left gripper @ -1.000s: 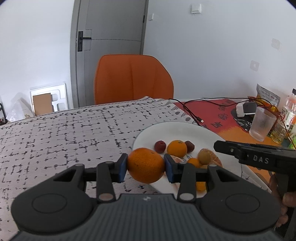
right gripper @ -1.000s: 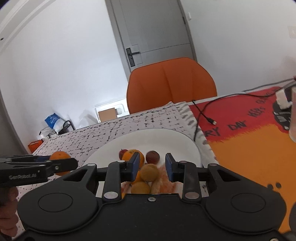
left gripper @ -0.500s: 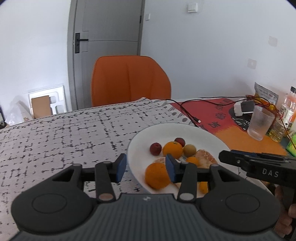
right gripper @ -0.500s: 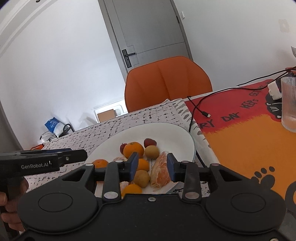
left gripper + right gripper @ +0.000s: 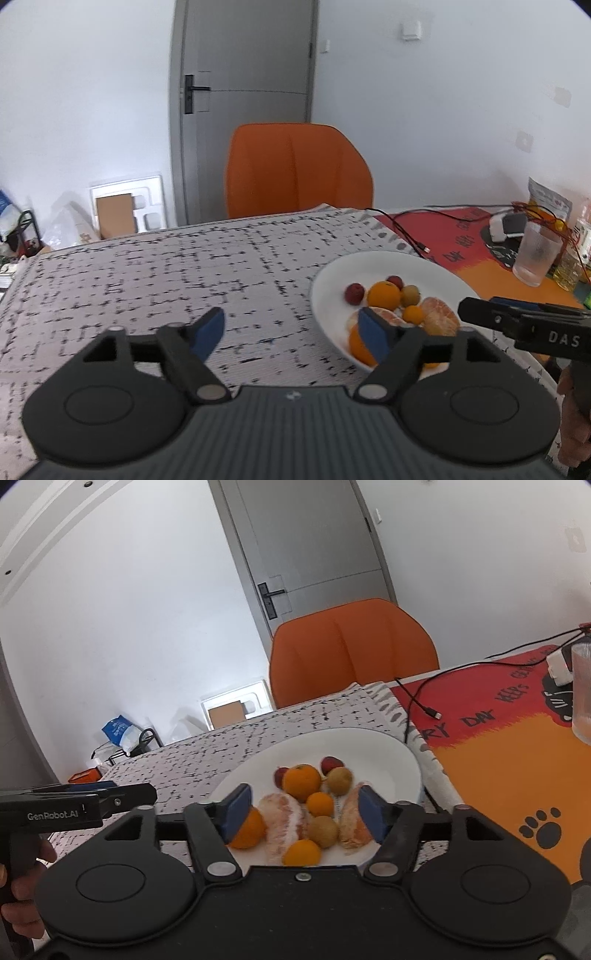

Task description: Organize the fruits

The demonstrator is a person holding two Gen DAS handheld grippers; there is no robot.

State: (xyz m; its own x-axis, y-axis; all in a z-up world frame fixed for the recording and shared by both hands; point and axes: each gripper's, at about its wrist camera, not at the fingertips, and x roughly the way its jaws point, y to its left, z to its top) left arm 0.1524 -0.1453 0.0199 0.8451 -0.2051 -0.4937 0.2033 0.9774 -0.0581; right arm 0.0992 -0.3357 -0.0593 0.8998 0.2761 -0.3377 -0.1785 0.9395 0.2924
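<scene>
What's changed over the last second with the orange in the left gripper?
The left gripper let go of the orange, which now lies at the white plate's near-left edge; its fingers have spread wide. The right gripper opened wider too. The other fruit stayed put.

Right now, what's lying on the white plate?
On the round white plate: four oranges, two red fruits, two brownish-green fruits and two peeled citrus pieces. The right tool's blue pads cover parts of the nearest fruit.

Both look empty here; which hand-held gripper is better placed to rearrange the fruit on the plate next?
Probably the right hand-held gripper: open, with the peeled citrus piece showing between its fingers on the white plate. The left hand-held gripper, also open, faces mostly bare tablecloth.
</scene>
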